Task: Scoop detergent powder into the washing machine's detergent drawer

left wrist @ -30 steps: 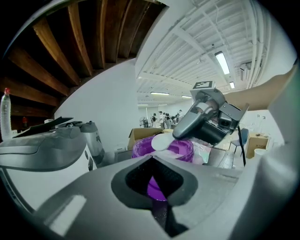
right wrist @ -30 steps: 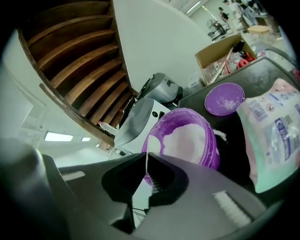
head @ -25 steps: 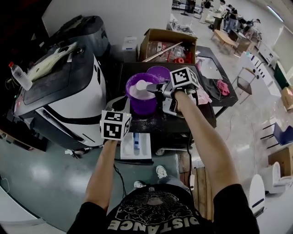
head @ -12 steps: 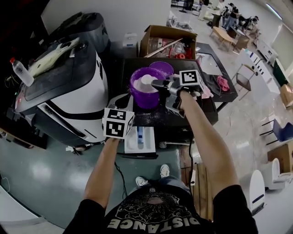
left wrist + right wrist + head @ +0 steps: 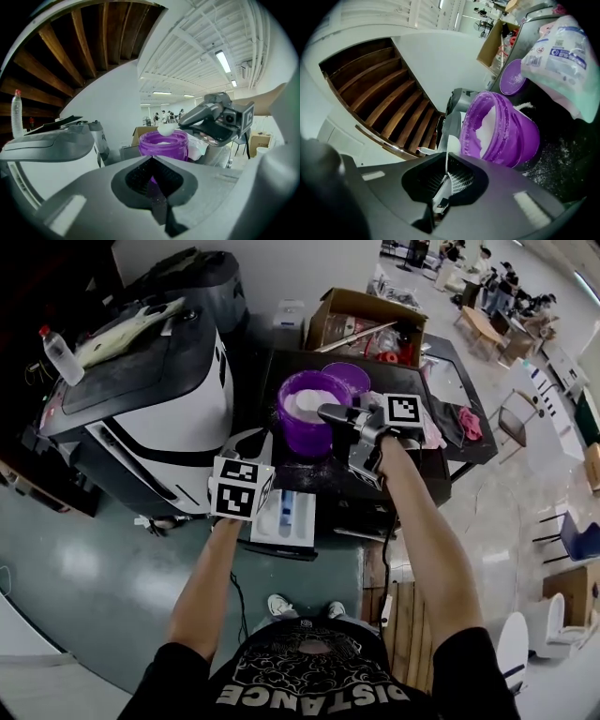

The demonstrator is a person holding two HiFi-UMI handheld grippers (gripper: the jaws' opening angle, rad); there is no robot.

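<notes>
A purple tub (image 5: 307,418) of white detergent powder stands on the black table (image 5: 441,367). My right gripper (image 5: 328,413) is shut on the handle (image 5: 444,164) of a white scoop. The scoop (image 5: 166,130) hangs heaped with powder just above the tub's rim (image 5: 164,139). The white detergent drawer (image 5: 286,518), with a blue insert, sticks out in front of the table beside the washing machine (image 5: 150,427). My left gripper (image 5: 155,190) is shut with nothing in it. Its marker cube (image 5: 240,487) sits just left of the drawer.
The tub's purple lid (image 5: 349,381) lies behind it, with an open cardboard box (image 5: 366,324) further back. A detergent bag (image 5: 562,61) and a pink cloth (image 5: 466,423) lie to the right. A plastic bottle (image 5: 56,354) rests on the washing machine.
The head view has shifted. My right gripper has drawn the heaped scoop from the tub's middle toward its right rim. The left gripper stays by the drawer.
</notes>
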